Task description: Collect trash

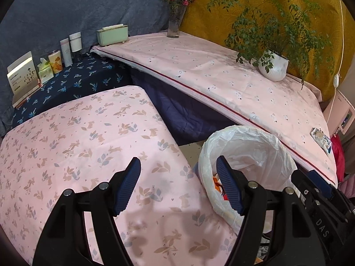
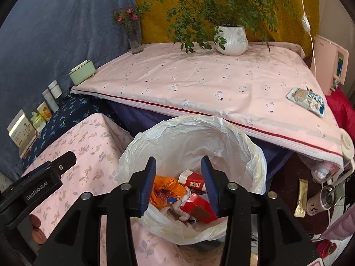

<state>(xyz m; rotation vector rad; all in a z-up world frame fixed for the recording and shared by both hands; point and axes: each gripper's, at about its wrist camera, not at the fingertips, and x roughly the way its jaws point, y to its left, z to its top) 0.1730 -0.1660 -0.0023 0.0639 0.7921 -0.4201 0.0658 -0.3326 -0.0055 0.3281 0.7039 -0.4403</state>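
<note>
A bin lined with a white plastic bag (image 2: 221,130) stands between the two pink-covered surfaces; it also shows in the left wrist view (image 1: 248,141). Inside lie an orange wrapper (image 2: 166,188), a red-and-white carton (image 2: 192,180) and a red packet (image 2: 198,210). My right gripper (image 2: 179,186) is open and empty, right above the bin's mouth. My left gripper (image 1: 178,184) is open and empty, over the near pink bunny-print surface (image 1: 84,146), left of the bin. A snack wrapper (image 2: 307,98) lies on the far pink table's right end; it also shows in the left wrist view (image 1: 322,140).
A potted plant (image 2: 231,40), a flower vase (image 2: 135,37) and a green box (image 2: 82,72) stand on the far table. Boxes and bottles (image 1: 66,52) line a dark blue shelf at left. A gold sachet (image 2: 301,197) and a tumbler (image 2: 321,201) lie low at right.
</note>
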